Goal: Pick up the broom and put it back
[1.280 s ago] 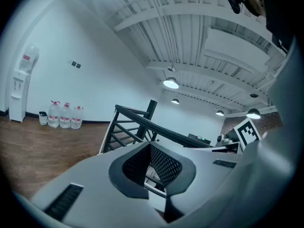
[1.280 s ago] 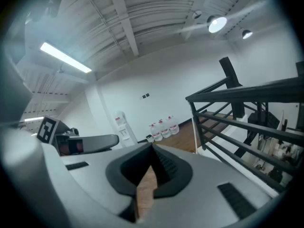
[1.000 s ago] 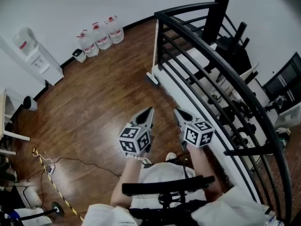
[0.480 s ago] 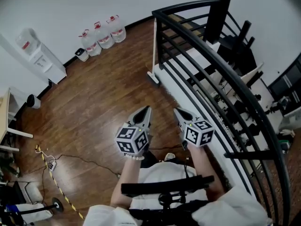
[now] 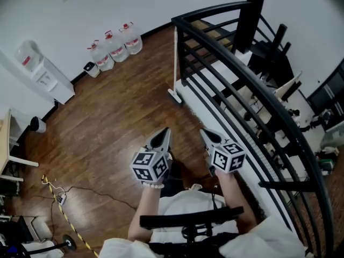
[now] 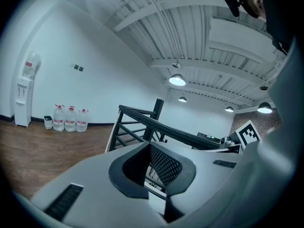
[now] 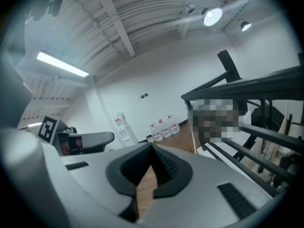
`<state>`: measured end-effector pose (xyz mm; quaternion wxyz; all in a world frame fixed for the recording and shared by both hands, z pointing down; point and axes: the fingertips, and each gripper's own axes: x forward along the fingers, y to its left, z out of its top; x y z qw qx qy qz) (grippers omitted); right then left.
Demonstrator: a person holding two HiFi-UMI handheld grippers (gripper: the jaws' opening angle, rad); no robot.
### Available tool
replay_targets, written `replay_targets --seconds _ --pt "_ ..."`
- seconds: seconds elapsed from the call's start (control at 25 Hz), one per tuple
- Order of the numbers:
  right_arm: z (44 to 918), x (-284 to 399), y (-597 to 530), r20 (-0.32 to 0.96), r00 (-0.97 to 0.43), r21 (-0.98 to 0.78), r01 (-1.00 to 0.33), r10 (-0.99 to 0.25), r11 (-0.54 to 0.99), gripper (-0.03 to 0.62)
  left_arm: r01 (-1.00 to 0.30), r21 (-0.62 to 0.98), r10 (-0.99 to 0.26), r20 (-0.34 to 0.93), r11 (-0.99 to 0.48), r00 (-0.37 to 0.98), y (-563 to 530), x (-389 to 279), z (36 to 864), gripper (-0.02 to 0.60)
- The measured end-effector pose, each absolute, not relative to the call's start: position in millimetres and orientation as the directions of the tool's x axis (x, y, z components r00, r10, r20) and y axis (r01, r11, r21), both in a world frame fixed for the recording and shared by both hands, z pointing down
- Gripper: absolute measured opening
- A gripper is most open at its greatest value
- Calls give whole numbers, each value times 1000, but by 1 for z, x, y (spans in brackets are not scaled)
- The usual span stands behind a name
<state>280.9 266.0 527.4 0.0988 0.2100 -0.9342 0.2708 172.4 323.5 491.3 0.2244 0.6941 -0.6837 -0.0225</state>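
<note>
Bright, even light comes from round white ceiling lamps (image 6: 177, 80) and a long tube light (image 7: 61, 63). The glossy brown wooden floor (image 5: 118, 117) shows soft glare. Fisheye distortion bends and darkens the edges.

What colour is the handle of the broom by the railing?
Pale cream: the broom handle stands out against the black railing; head view shows it best.

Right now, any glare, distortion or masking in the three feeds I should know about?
Head view: heavy fisheye, so the railing bows; soft sheen on the wood floor. Left gripper view: dark vignette round the edges, ceiling lamp blown out. Right gripper view: lamp flares with streaks, a mosaic patch covers part of the railing, edges vignetted.
</note>
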Motion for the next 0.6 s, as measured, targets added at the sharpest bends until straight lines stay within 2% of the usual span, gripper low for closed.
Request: replay_targets --seconds 0.32,0.6 --pt "540 233 188 354 -848 -468 -526 -395 710 11 -928 373 -952 289 15 100 240 99 498 -6" --pt "539 136 125 388 -831 -462 -549 -399 696 11 -916 401 -946 305 22 111 182 1 500 -6"
